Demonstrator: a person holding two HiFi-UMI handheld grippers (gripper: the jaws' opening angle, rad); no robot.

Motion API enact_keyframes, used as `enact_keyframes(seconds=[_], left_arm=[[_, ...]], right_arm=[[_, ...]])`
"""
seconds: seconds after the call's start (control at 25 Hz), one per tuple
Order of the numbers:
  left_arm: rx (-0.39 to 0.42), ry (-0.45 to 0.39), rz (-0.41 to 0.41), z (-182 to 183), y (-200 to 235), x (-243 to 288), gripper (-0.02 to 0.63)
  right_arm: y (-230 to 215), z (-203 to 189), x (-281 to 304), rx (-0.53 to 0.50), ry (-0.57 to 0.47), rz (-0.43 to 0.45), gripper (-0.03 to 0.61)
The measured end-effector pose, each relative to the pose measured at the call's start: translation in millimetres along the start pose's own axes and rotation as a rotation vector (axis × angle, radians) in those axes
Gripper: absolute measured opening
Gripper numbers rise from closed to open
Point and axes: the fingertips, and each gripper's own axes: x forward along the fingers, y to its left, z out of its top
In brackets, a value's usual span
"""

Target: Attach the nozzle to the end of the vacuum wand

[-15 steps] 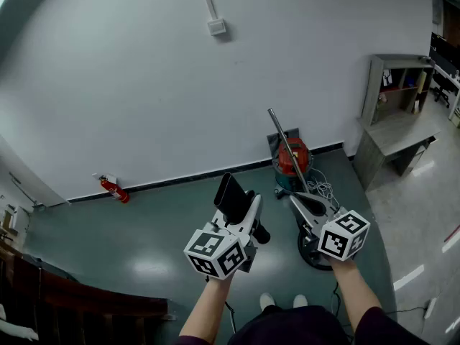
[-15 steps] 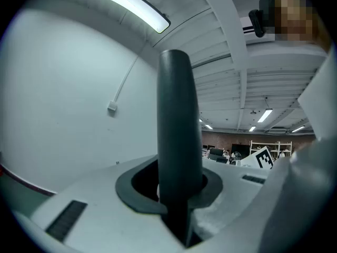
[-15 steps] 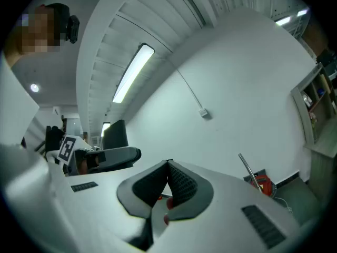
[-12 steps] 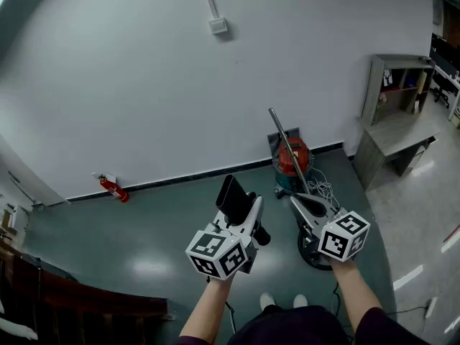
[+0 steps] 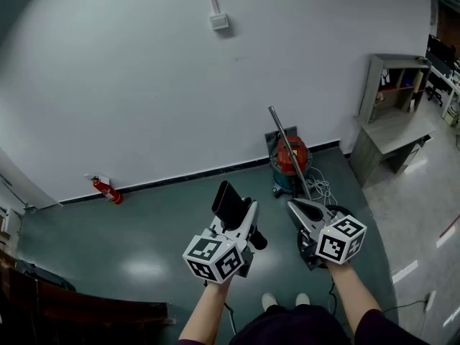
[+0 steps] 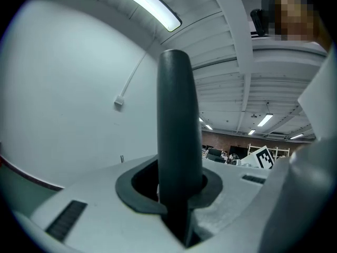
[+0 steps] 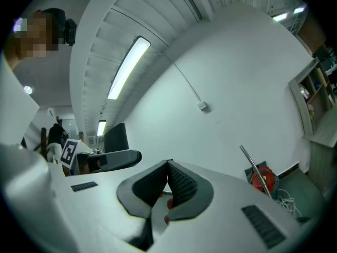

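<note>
Head view first: where is the nozzle?

— Clamped in the left tongs [image 5: 243, 213]. It is a dark, flat plastic nozzle [image 5: 230, 201] standing up out of the jaws and tilted a little away from the person. The left gripper view shows the pads pressed on its lower part, with most of its length free above them.

And the other pair?

— The right tongs [image 5: 296, 208] are pressed together with nothing gripped. They are held near the left pair and point toward the white wall [image 5: 144, 85].

Where is the wand?

— The bare metal vacuum wand [image 5: 289, 149] rises at a slant from the red canister vacuum cleaner [image 5: 291, 165], which sits on the green floor [image 5: 158, 221] at the foot of the wall. Its free upper end is well apart from the nozzle, ahead and a little to the right of both tongs.

How will the nozzle handle?

— Light and stiff, I'd judge. Its smooth sides could swivel in a narrow grip. I can't tell which end is the socket, so it may need turning before it meets the tube.

And the wand?

— Rigid, but probably free to swing. The empty right tongs could steady the tube just below its end while the left tongs push the nozzle on straight.
</note>
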Motion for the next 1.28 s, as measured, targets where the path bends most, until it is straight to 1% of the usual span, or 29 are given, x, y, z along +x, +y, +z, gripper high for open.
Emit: enact_keyframes(seconds=[0.2, 0.32, 0.52, 0.88, 1.28], left_arm=[[-0.021, 0.007, -0.016, -4, 14, 6, 0.061], [-0.028, 0.021, -0.024, -11, 22, 15, 0.061], [-0.039, 0.037, -0.025, -15, 35, 42, 0.061], [-0.064, 0.051, -0.019, -12, 70, 112, 0.061], [-0.062, 0.075, -0.004, -7, 86, 184, 0.061]], right_arm=[[-8, -6, 4, -0.003, 0.004, -0.042, 0.018], [-23, -10, 5, 0.015, 0.006, -0.071, 0.018], [-55, -7, 12, 0.041, 0.007, -0.093, 0.018], [-121, 8, 50, 0.069, 0.016, -0.097, 0.018], [-192, 28, 71, 0.109, 0.027, -0.087, 0.018]])
